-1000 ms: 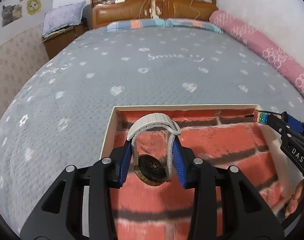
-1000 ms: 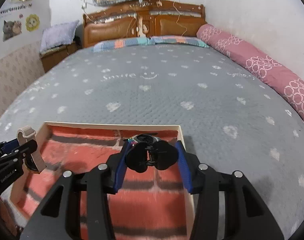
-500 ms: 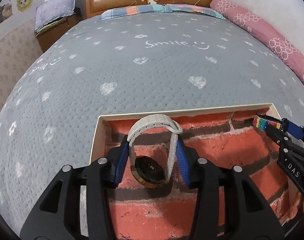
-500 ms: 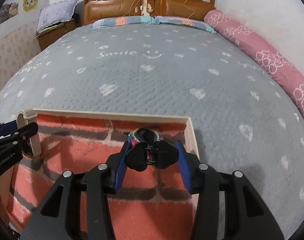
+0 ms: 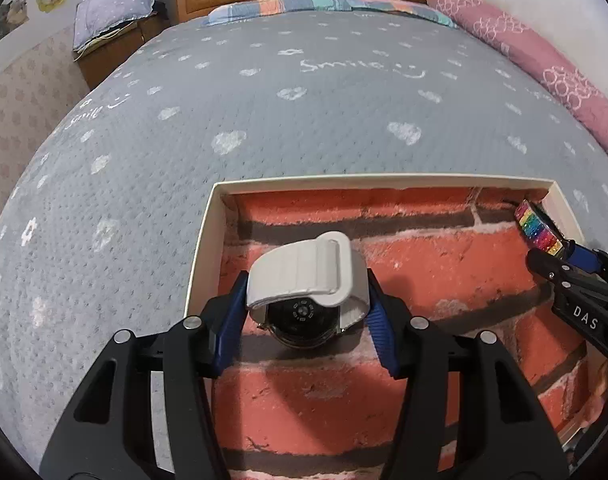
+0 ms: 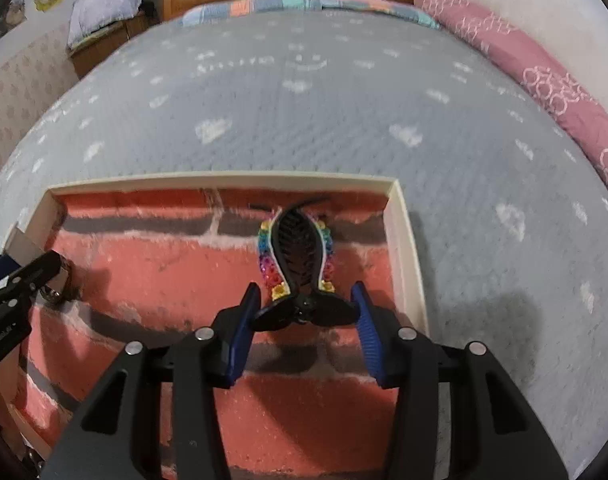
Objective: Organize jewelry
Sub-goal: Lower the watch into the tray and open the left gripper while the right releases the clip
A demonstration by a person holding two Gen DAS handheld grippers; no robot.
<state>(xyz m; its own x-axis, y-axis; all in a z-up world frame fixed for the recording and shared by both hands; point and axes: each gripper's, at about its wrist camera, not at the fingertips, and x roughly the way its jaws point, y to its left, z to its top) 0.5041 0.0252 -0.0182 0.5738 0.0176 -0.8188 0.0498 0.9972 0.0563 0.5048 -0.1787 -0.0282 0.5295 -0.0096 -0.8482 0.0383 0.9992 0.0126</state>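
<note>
Through the left wrist camera I have the left gripper point(image 5: 304, 320) low over the box point(image 5: 384, 179) that sits on the grey bedspread point(image 5: 304, 100). Its fingers point(image 5: 229, 328) are spreading, and the watch point(image 5: 304, 292) with its white strap stands between them on the brick-patterned floor of the box, near the left wall. The left pad looks to have come off the strap; on the right side I can't quite tell if there is still contact. So I judge the watch as good as delivered, with only the release and withdrawal left.

At the right edge of this view the right gripper point(image 5: 560, 256) comes in, carrying the rainbow end of the hair clip point(image 5: 538, 228) towards the far right corner of the box.

From the right wrist camera, the right gripper's fingers point(image 6: 245, 332) are set at a middling width, pinching the black handles of the hair clip, whose toothed jaw points at the back wall just above the floor. This piece is still held, so it remains to be set down and let go.

The near part of the box is hidden behind both grippers, and I see no other jewelry waiting on the bed.
</note>
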